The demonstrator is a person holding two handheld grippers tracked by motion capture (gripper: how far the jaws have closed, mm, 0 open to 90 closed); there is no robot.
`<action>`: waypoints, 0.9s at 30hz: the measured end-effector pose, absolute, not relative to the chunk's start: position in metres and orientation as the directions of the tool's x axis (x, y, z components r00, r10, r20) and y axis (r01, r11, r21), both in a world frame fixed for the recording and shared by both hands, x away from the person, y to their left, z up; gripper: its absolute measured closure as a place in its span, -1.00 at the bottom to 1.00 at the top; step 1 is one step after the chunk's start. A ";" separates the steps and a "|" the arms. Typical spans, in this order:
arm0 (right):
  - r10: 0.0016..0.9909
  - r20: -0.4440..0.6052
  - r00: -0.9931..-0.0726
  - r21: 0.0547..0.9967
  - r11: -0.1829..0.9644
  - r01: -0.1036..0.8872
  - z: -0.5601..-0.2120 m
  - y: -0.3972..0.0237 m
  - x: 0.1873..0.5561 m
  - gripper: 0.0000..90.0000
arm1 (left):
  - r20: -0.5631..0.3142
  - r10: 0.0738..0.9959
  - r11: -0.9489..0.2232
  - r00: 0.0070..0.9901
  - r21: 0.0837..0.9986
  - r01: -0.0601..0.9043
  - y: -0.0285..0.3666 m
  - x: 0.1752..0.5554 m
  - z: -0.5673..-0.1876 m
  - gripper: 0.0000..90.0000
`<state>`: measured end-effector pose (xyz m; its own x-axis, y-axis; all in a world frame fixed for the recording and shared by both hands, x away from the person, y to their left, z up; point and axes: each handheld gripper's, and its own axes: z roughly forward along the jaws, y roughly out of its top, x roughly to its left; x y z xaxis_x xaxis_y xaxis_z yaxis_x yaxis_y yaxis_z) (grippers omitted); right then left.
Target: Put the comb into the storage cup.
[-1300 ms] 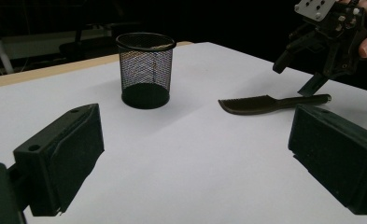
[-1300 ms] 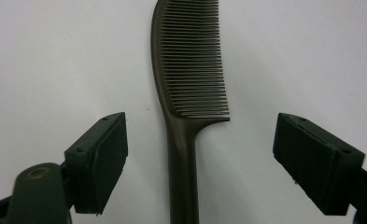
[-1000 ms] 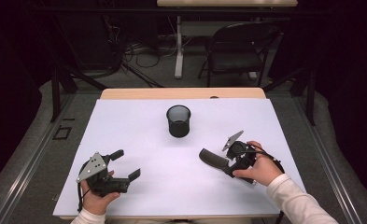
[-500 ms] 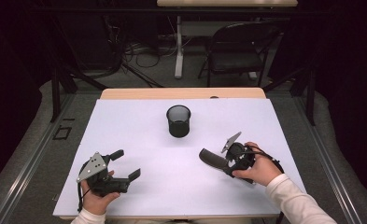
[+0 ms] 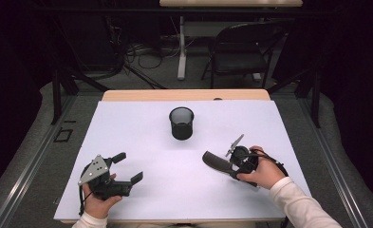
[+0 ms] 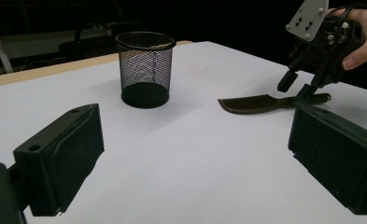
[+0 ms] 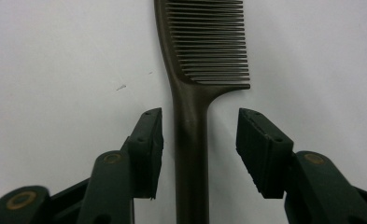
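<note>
Right gripper view shows the comb (image 7: pixel 190 116) flat on the table, its handle between the closing jaws of the right gripper (image 7: pixel 200 149), pads not touching yet. Grabbing and lifting are not done yet, I think.

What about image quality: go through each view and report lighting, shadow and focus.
High view: white table brightly lit, surroundings dark. Left gripper view: mesh cup fairly sharp with a soft shadow, near jaws blurred. Right gripper view: comb sharp, evenly lit, faint shadow.
</note>
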<state>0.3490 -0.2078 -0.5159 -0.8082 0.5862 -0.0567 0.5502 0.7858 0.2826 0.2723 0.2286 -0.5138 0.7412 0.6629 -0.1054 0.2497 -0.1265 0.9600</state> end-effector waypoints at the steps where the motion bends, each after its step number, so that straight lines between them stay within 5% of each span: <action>1: 0.586 -0.057 -0.808 0.283 0.786 0.550 -0.516 -0.208 0.349 0.15 | -0.105 0.663 -0.127 0.741 0.960 0.250 0.229 0.272 -0.514 -0.93; 27: 0.583 -0.040 -0.811 0.241 0.794 0.559 -0.525 -0.206 0.353 0.49 | -0.106 0.658 -0.130 0.746 0.959 0.251 0.229 0.273 -0.514 -0.93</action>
<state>0.3528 -0.2056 -0.5253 -0.8112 0.5834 -0.0399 0.5589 0.7936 0.2407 0.2727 0.2288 -0.5140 0.7458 0.6577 -0.1061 0.2514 -0.1304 0.9591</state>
